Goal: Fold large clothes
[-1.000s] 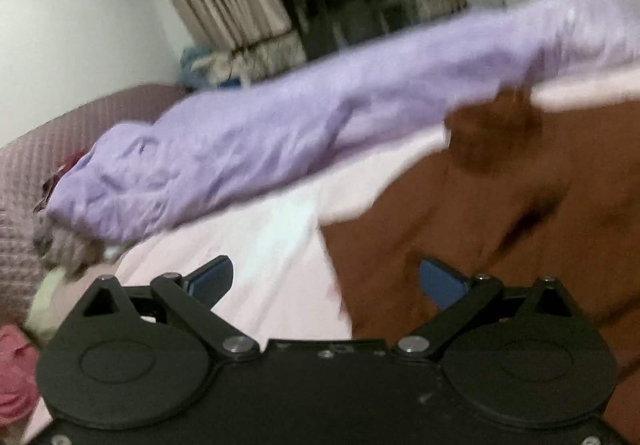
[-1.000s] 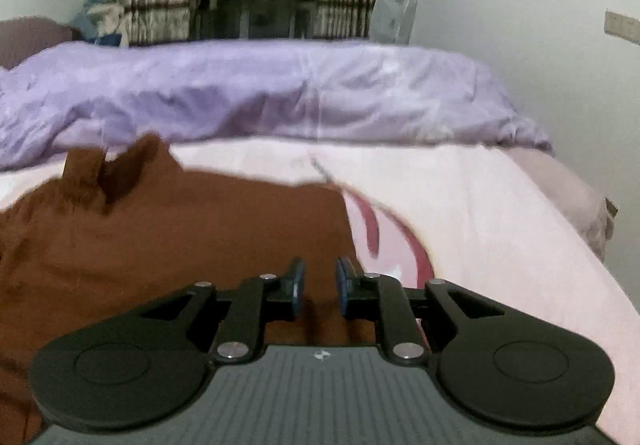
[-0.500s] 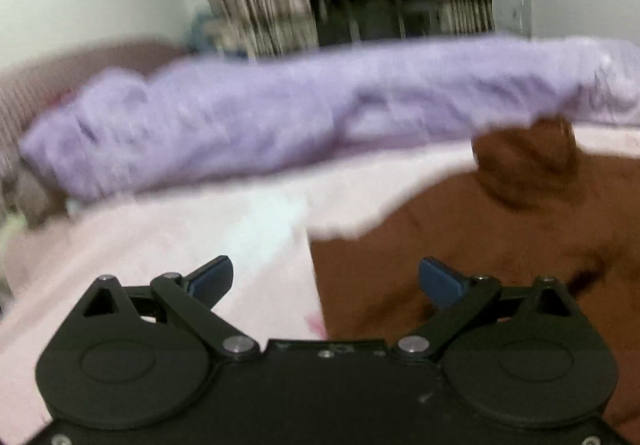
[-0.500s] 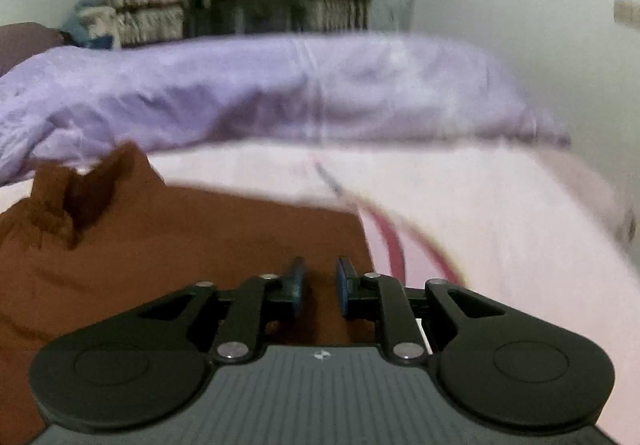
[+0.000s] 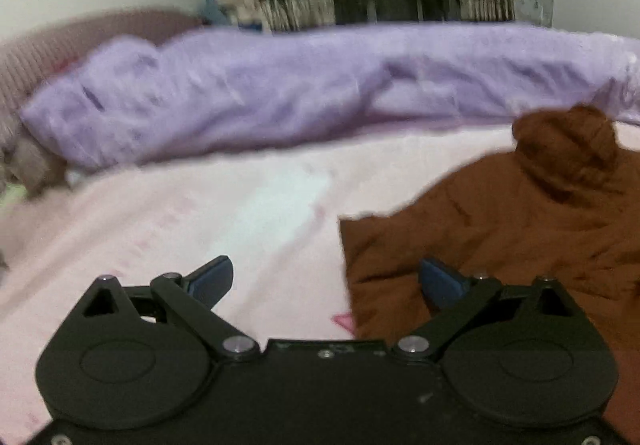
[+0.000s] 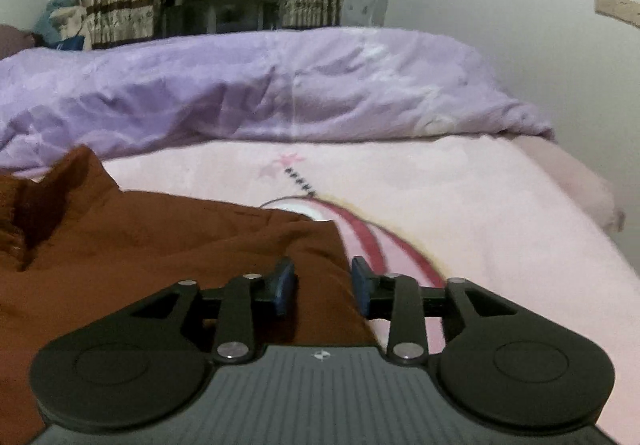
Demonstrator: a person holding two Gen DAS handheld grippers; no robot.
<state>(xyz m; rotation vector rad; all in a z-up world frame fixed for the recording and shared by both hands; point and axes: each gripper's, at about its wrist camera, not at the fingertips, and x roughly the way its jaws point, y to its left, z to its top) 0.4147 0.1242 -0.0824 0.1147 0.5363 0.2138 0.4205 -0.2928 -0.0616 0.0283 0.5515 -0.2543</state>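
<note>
Right wrist: right gripper (image 6: 322, 292) went from near-shut to parted, brown garment (image 6: 160, 245) edge between fingers (released?). Left gripper (image 5: 326, 281) wide open, garment ahead-right. Next fold pending.

No words, numbers or brand names can be read in either view. The only mark is a small pale bow-tie-shaped emblem (image 6: 321, 355) on the ribbed grey body of the right gripper (image 6: 323, 287), just behind its fingers; it carries no letters. Ahead of those fingers the pink sheet (image 6: 460, 197) shows a printed picture with a star, no writing.
</note>
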